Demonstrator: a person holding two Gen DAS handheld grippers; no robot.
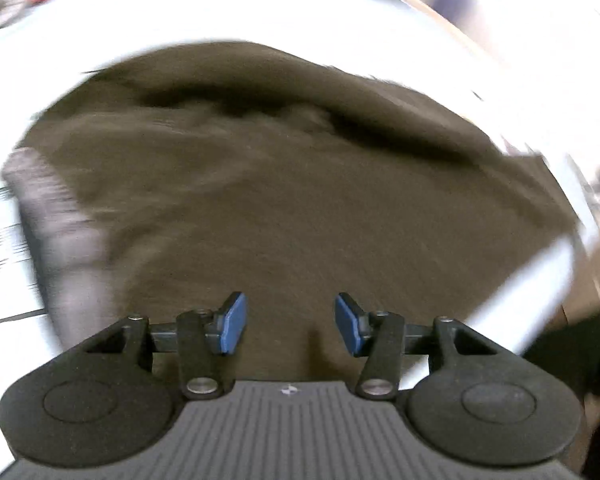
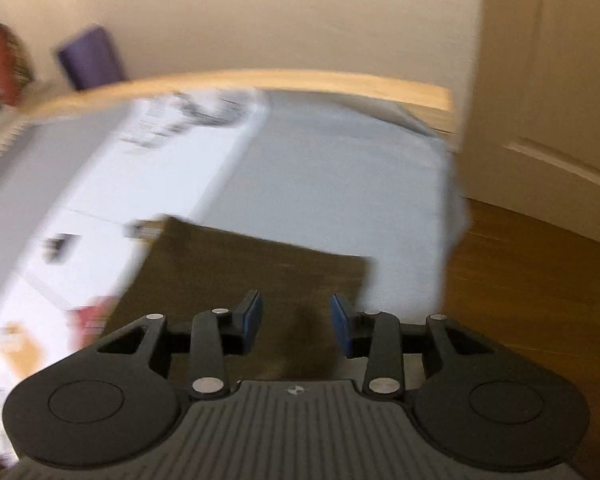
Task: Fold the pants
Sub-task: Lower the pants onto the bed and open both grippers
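Olive-brown pants [image 1: 292, 200], one pair on white bed cover [image 1: 220, 20], two grippers, left gripper [image 1: 290, 322], right gripper [image 2: 296, 324], jaws released, empty.

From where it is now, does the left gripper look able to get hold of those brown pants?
Probably yes. The left gripper stands open right above the brown pants, which lie spread on the white surface with nothing between them.
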